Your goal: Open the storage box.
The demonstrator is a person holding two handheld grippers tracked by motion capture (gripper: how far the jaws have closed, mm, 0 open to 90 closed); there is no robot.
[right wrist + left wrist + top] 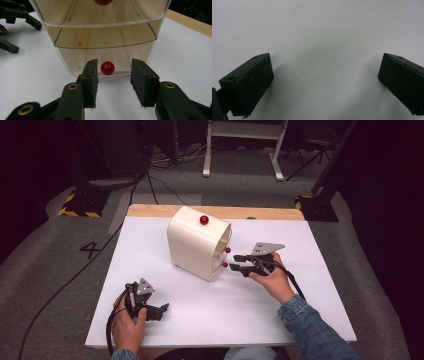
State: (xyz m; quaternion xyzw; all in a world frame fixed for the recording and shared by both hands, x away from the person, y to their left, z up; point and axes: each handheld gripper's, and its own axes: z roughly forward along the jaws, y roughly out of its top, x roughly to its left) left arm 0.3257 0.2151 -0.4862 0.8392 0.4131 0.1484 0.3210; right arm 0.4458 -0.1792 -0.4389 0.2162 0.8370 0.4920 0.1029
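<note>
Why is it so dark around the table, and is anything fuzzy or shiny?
High view: light falls on the white table; the room behind is black. Left gripper view: soft grey shadows spread beside the left tool. Right gripper view: the red knob shows white glints, and the right tool looks blurry at the bottom.

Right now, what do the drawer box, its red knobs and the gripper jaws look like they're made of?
Drawer box: glossy cream plastic, probably; the drawer fronts are see-through.
Red knobs: shiny, with highlights; plastic or painted, can't tell.
Right gripper jaws: matte black, rough edges, likely printed plastic.
</note>
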